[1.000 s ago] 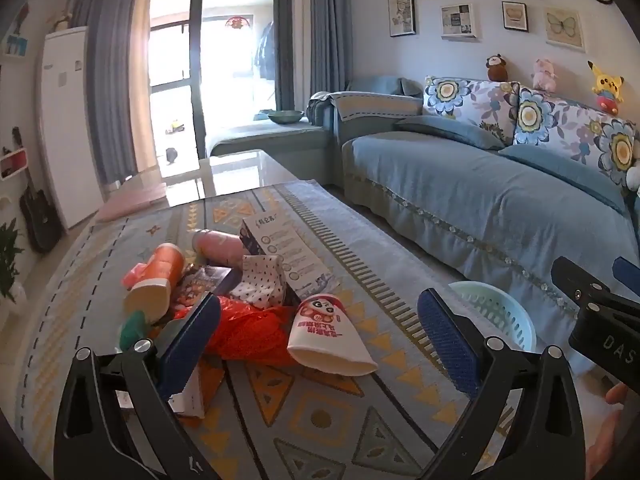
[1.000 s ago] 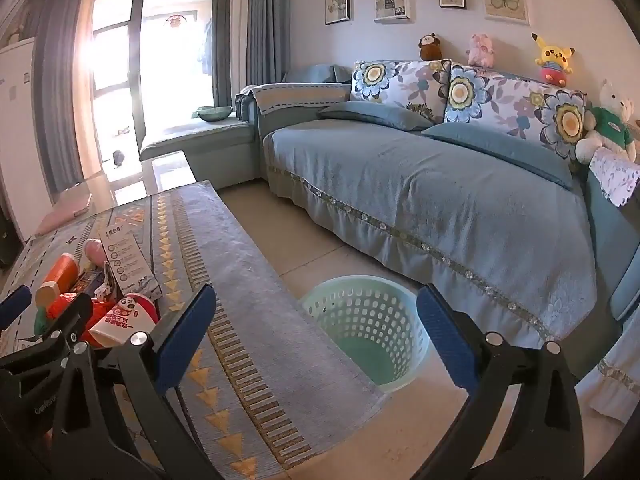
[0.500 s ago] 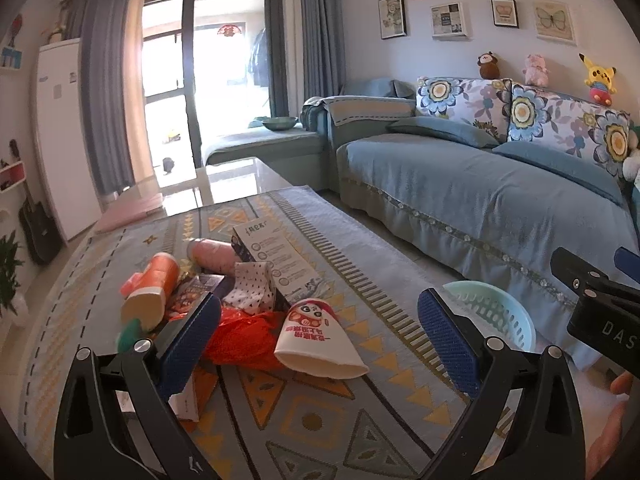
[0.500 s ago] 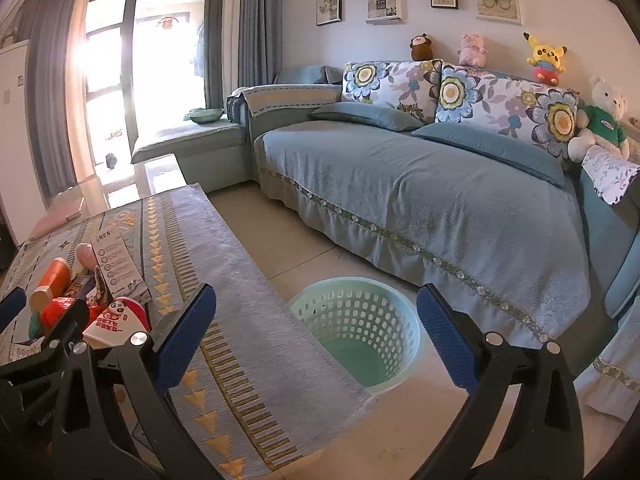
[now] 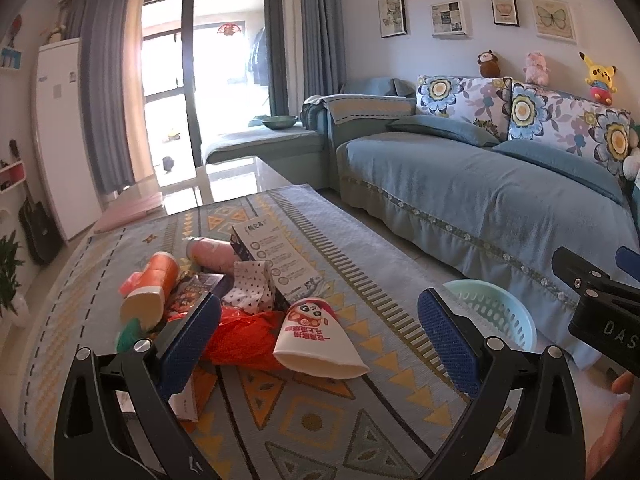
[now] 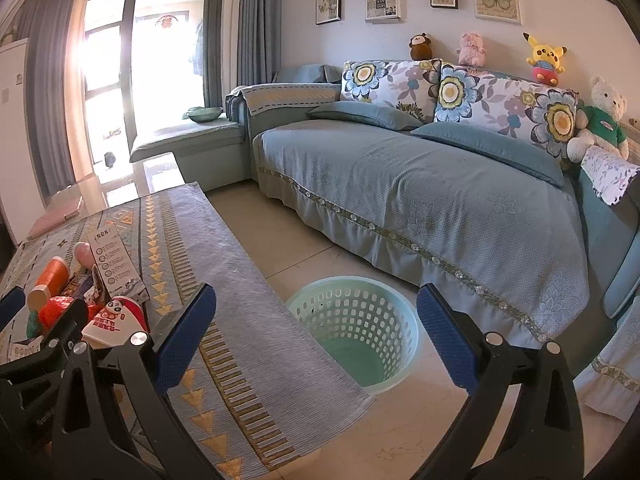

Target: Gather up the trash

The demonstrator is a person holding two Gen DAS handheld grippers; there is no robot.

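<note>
Both grippers are backing off a bit, jaws apart and empty; next, grabbing the paper cup (image 5: 318, 340) for the basket (image 6: 356, 332).

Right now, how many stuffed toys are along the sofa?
4: a brown monkey, a pink pig and a yellow Pikachu on top of the sofa back, plus a white teddy bear at its right end. More may sit out of frame.

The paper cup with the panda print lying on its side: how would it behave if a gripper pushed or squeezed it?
The paper cup is tapered and on its side, so a push would probably roll it in a curve. It looks empty, so likely light. Thin paper walls would probably crush under firm fingers.
</note>
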